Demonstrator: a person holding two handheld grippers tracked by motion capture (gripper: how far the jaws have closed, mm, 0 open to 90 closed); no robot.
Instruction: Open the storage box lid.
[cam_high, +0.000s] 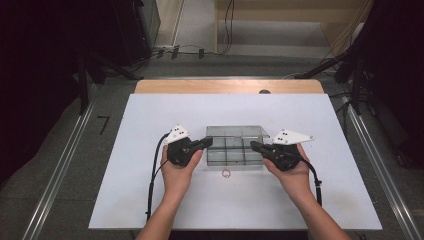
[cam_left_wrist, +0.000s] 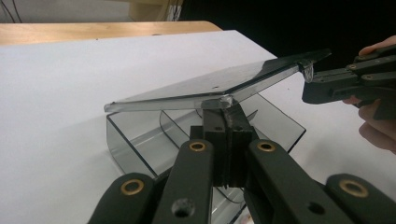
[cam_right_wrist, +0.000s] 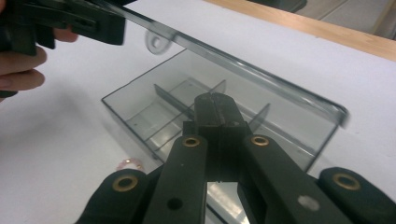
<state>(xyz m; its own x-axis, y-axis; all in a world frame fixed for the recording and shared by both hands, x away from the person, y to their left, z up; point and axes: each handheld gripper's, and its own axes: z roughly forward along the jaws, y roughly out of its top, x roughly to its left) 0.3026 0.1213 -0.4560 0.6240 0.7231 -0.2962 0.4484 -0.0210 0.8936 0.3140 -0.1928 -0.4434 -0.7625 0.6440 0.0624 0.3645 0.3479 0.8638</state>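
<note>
Nearest to me, my left gripper (cam_high: 204, 144) has its black jaws pinched tight on the left front corner of the clear smoke-grey plastic lid (cam_left_wrist: 215, 88), and my right gripper (cam_high: 256, 146) is clamped just as hard on the opposite front corner; in the right gripper view the pads meet on the lid's edge with no gap between them. Between my hands, just in front of the box, a small pale ring (cam_high: 226, 173) lies on the white tabletop (cam_high: 150, 125), untouched.

The lid is tilted, its front edge raised off the transparent rectangular box (cam_high: 234, 156) and its back edge low along the box's rear wall, so I judge I'm in the middle of swinging the lid open, with both corners carried evenly. The box sits in the middle of the table, and its thin crossing dividers cut it into compartments, empty as far as I can see.

Next, I reckon both hands must rise and travel back together at one pace; this plastic is hard, glossy and slippery, and uneven lift could twist the lid or drag the light box. Beyond, the tabletop's bare wooden edge (cam_high: 230, 86) shows.
</note>
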